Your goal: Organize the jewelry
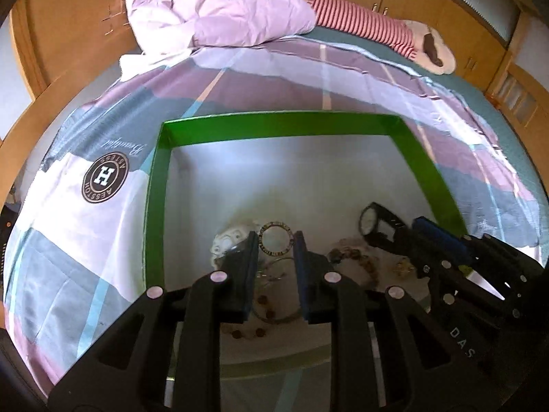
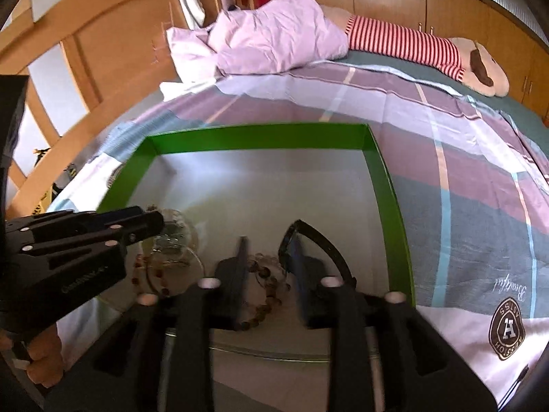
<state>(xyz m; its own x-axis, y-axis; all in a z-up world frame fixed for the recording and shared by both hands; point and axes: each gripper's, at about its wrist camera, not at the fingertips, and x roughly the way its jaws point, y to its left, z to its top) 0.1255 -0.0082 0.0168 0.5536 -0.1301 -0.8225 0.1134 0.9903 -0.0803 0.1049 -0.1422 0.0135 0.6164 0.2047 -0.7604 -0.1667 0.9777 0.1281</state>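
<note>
Tray (image 1: 156,185): on the bedspread (image 1: 103,240).
Watch (image 1: 372,221): in the tray, right of the bangle (image 1: 276,240).
Quilt (image 1: 223,10): behind the tray.

— What can you read from where you stand?

— On your bedsheet (image 1: 103,240) a round dark badge (image 1: 104,175) carries a big "H" ringed with "AESSTON" and "ASTESS", upside down to you, with a cursive word (image 1: 123,147) beside it, seemingly "Beautiful".

— And on your tools?

— Your right gripper (image 1: 410,240) shows "DAS"; the small print on your left gripper (image 2: 161,221) is too blurred.
</note>
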